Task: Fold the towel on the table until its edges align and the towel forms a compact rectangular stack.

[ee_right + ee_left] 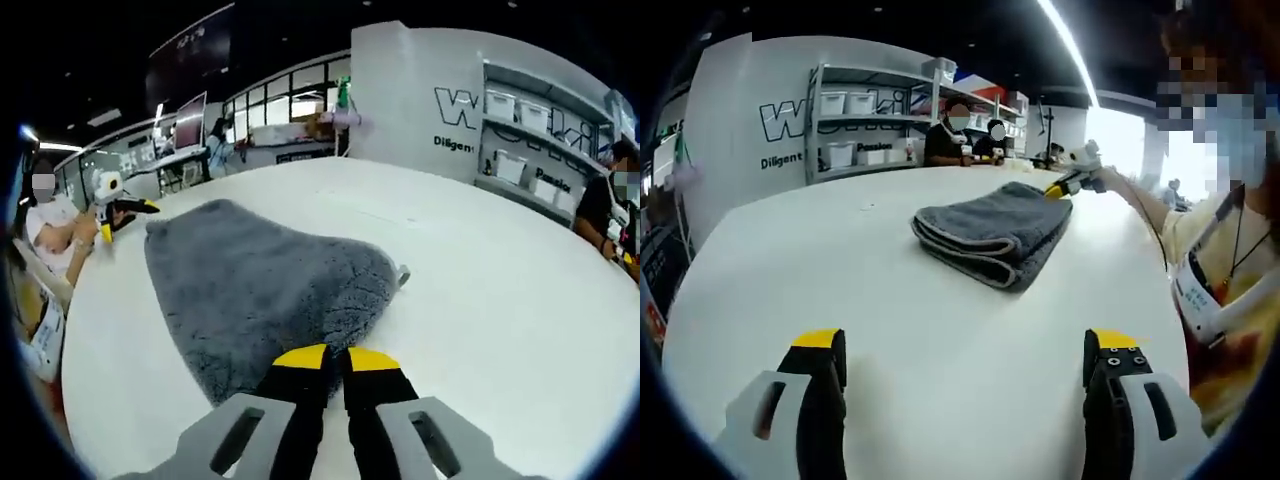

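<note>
Pinching towel point(262, 290) edge, right gripper point(336, 358) closed.

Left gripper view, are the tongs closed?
No, the left tongs stand wide apart over the bare table, short of the folded towel.

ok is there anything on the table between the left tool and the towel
Nothing visible. In the left gripper view, bare white table lies between the open left tool and the folded grey towel. The right tool sits at the towel's far corner.
</note>
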The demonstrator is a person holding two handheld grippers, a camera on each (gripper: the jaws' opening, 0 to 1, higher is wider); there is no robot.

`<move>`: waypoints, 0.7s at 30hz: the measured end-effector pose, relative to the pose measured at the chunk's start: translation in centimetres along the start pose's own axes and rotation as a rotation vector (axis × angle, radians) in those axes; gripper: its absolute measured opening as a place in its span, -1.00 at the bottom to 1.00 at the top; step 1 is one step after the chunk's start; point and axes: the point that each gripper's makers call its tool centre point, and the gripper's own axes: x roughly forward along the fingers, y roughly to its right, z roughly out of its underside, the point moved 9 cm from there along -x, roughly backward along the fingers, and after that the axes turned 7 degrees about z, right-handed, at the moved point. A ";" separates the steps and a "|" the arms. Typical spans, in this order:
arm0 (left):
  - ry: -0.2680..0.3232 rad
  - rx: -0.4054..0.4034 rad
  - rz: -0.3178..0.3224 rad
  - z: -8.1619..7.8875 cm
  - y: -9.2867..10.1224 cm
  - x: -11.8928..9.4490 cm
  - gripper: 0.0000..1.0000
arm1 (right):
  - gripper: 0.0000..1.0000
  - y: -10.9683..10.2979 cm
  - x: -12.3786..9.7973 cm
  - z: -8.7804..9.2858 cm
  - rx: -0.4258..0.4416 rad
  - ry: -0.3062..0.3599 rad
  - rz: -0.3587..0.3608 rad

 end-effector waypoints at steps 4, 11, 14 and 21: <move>-0.001 -0.001 0.000 0.0 -0.1 0.0 0.94 | -0.97 1.1 -1.0 0.0 -0.022 -0.016 0.039; -0.002 -0.003 0.001 0.0 0.1 0.1 0.94 | -0.97 2.3 -2.3 -0.2 -0.018 -0.008 0.098; -0.005 -0.005 -0.001 0.0 0.1 0.2 0.93 | -0.98 2.1 -2.9 -0.9 -0.034 0.009 0.119; -0.003 -0.005 0.001 0.0 0.0 0.1 0.93 | -0.98 0.4 -4.4 -4.0 -0.071 0.105 0.118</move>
